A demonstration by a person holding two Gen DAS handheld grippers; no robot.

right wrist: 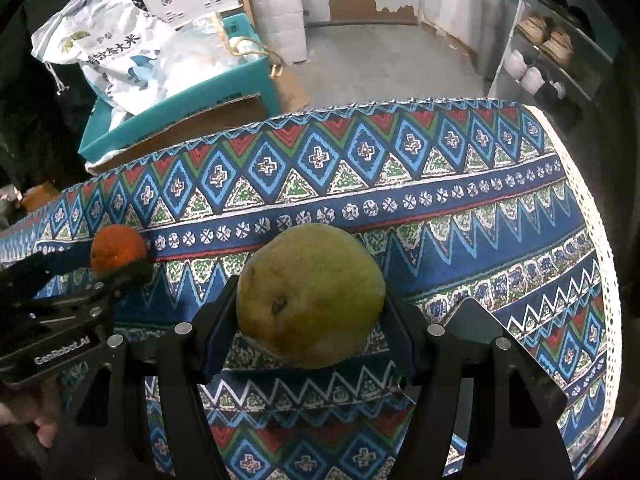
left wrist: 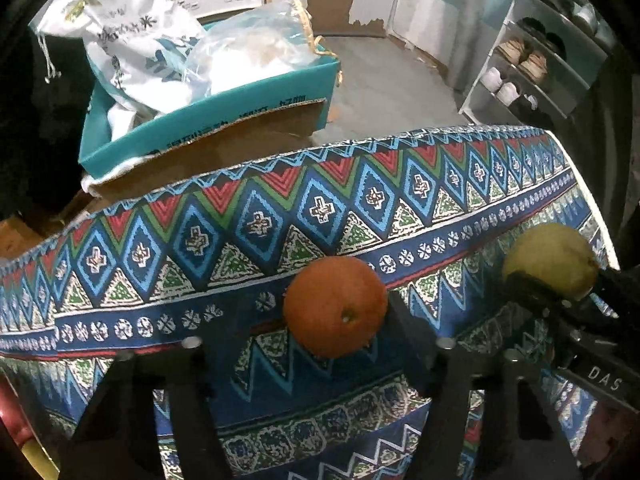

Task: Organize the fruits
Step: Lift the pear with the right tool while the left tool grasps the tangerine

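A: Starting at the fingers: the right gripper [right wrist: 310, 300] is pinching the pear [right wrist: 310, 294] across its widest part, one finger [right wrist: 218, 320] pressing in on each side. The fruit is sitting out near the tips rather than deep between them.

B: So it could be squeezing forward out of the grip?

A: That is my worry. The skin is rounded and smooth, the contact looks like two narrow patches, and any tilting could be letting it roll or pop out toward the patterned cloth.

B: And the other side?

A: The left gripper [left wrist: 336, 320] is closing on the orange [left wrist: 335, 306]. Its right finger [left wrist: 404, 336] is clearly touching the peel; the left one is darker and harder to read, so I am judging the hold as a pinch, not a sure one.

B: Both fruits are hanging over the surface [right wrist: 460, 216]?

A: Yes, each one is in the air above the blue cloth, with the two grippers side by side and near each other. Moving them together could be knocking one fruit against the other tool.

B: Anything further out?

A: The cloth's lace edge [right wrist: 592, 208] is lying close on the right, with bare floor [right wrist: 372, 64] beyond. A dropped pear could be rolling off there and bruising. I am seeing no bowl or basket, so the destination is unclear.
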